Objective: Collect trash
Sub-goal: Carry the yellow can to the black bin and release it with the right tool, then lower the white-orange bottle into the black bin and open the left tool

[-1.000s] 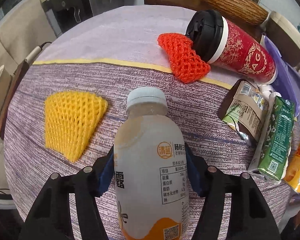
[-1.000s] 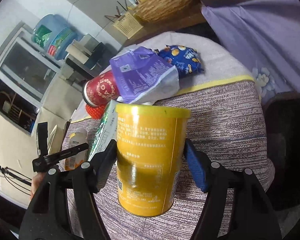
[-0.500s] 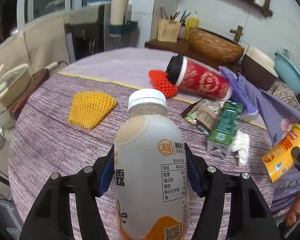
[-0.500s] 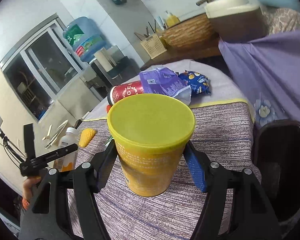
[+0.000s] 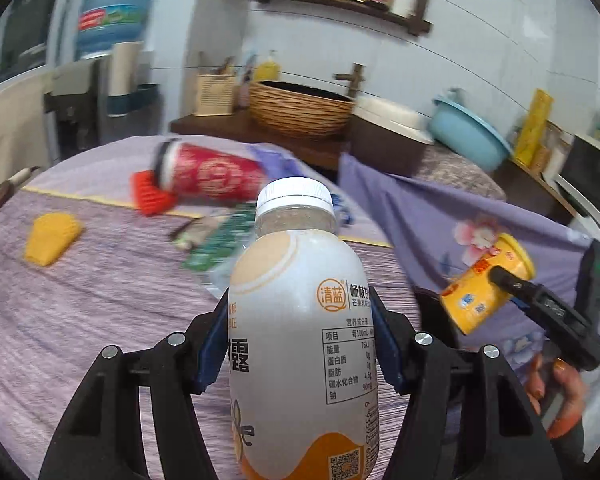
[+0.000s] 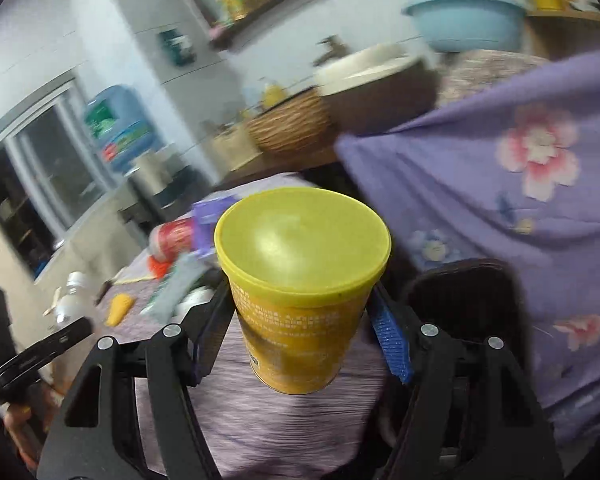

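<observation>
Nearest the left wrist camera, the left gripper is closed on a white-capped drink bottle that fills the lower centre of the frame, its blue pads pressed against both sides of the label, and the bottle stands upright above the striped purple tablecloth. At the right edge of that view the right gripper clamps a yellow canister, which is tilted, with its yellow lid toward the upper right.

Seen from the right wrist camera, the same yellow canister sits at frame centre between the right gripper's blue pads, its lid facing the lens. At lower right of that frame, a dark bin shows behind the gripper, in front of a purple floral cloth.

Farther back on the table, in the left wrist view, lie a yellow foam net at left, a green carton near centre, then an orange-red foam net touching a red cup on its side. Beyond the table, a wicker basket rests on a dark wooden counter, and a light blue basin sits at upper right.
</observation>
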`<state>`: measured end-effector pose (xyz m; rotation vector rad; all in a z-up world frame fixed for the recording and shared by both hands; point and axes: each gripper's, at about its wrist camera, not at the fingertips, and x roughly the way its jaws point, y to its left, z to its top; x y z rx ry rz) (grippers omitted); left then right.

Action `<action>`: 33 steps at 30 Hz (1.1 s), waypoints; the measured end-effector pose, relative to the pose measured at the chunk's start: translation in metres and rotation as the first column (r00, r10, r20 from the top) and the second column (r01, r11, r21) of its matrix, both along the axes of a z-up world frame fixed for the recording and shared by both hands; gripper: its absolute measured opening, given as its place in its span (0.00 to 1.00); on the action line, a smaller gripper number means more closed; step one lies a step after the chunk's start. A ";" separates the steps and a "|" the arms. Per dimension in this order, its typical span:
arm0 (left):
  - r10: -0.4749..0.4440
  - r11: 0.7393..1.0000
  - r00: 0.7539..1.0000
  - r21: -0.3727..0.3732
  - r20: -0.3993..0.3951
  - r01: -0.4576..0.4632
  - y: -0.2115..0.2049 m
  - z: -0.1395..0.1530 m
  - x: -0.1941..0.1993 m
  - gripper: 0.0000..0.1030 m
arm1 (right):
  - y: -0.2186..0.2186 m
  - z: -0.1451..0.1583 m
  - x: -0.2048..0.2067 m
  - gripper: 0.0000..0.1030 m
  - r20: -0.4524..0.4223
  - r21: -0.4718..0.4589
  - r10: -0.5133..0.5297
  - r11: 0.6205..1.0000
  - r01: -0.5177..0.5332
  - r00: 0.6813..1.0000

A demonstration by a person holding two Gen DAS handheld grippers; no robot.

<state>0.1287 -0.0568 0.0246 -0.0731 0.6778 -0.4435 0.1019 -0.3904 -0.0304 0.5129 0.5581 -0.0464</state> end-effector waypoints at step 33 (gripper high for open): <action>-0.347 0.929 0.925 0.079 -0.152 0.362 -0.230 -0.099 0.015 0.60 | -0.067 -0.191 0.018 0.66 -0.507 -0.127 -0.130 0.989 0.075 0.852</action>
